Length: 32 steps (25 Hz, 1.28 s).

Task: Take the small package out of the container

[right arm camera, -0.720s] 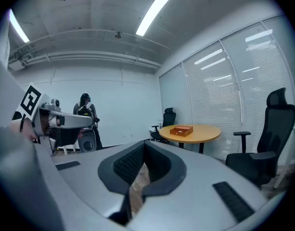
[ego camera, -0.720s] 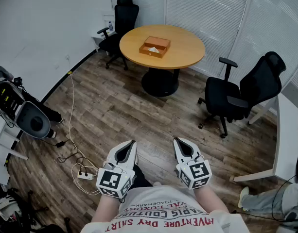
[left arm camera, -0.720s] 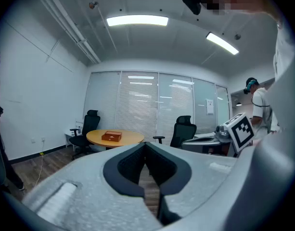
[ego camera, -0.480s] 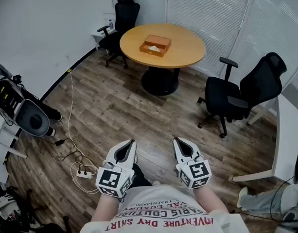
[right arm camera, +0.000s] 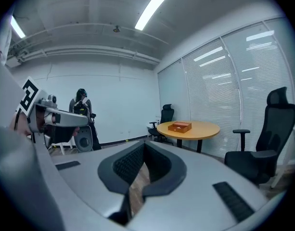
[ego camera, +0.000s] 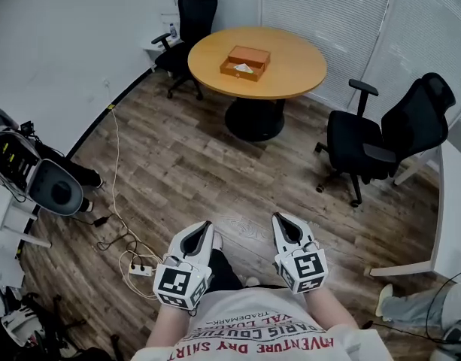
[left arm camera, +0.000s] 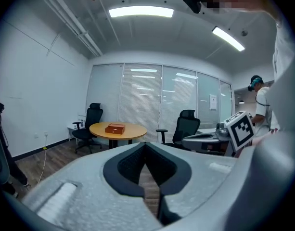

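Container (ego camera: 246, 59), an open orange box, sits near the middle of the round worktop (ego camera: 294, 66). A pale small package (ego camera: 243, 68) lies inside it (too small to read detail). Both grippers are well short of the worktop, over the floor. Left gripper (ego camera: 206, 228): fingers closed on nothing. Right gripper (ego camera: 278, 220): fingers likewise closed, empty. Package likely light, thin, perhaps crinkly; pinch an exposed edge gently.

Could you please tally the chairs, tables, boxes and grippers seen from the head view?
Black swivel office chairs: 2
Round wooden table: 1
Orange-brown wooden box: 1
Grey two-jaw grippers: 2, left gripper and right gripper
Total: 6
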Available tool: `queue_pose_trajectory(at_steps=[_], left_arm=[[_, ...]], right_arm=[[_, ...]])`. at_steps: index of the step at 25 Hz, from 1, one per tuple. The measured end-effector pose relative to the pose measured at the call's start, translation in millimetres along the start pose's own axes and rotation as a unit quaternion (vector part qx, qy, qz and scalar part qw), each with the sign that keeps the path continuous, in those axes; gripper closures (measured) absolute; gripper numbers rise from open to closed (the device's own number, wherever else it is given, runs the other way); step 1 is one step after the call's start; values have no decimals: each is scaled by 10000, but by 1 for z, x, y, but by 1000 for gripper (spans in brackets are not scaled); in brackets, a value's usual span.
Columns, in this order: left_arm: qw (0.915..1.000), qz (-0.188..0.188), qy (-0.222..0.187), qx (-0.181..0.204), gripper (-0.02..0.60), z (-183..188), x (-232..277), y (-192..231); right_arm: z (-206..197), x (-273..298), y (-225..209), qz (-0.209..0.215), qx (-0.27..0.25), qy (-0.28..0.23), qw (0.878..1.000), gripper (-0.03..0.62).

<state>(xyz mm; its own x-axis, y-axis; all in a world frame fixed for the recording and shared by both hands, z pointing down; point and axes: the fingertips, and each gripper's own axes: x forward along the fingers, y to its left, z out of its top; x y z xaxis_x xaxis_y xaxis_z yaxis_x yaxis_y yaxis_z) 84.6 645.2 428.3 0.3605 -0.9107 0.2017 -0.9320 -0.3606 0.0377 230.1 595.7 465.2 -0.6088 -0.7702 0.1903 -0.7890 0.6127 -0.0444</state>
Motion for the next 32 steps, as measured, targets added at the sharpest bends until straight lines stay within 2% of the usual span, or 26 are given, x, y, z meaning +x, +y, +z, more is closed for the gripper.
queue_pose_trajectory(at_steps=[8, 13, 19, 24, 27, 32], left_arm=[[9996, -50, 215, -164, 570, -6, 49, 54], [9996, -199, 120, -134, 571, 13, 90, 100], [9992, -394, 54, -101, 570, 44, 135, 181], [9987, -507, -41, -99, 571, 72, 167, 251], [9986, -517, 25, -133, 571, 74, 180, 284], [9983, -472, 149, -310, 571, 66, 203, 329]], right_arm=[[8, 62, -6, -166, -530, 204, 9982, 586], [28, 119, -18, -286, -348, 228, 9987, 586], [59, 199, -30, -644, 30, 269, 9976, 586], [82, 263, -27, -971, -62, 375, 9945, 586], [86, 291, -23, -1119, -77, 452, 9927, 586], [87, 338, -21, -1132, -121, 634, 9915, 586]])
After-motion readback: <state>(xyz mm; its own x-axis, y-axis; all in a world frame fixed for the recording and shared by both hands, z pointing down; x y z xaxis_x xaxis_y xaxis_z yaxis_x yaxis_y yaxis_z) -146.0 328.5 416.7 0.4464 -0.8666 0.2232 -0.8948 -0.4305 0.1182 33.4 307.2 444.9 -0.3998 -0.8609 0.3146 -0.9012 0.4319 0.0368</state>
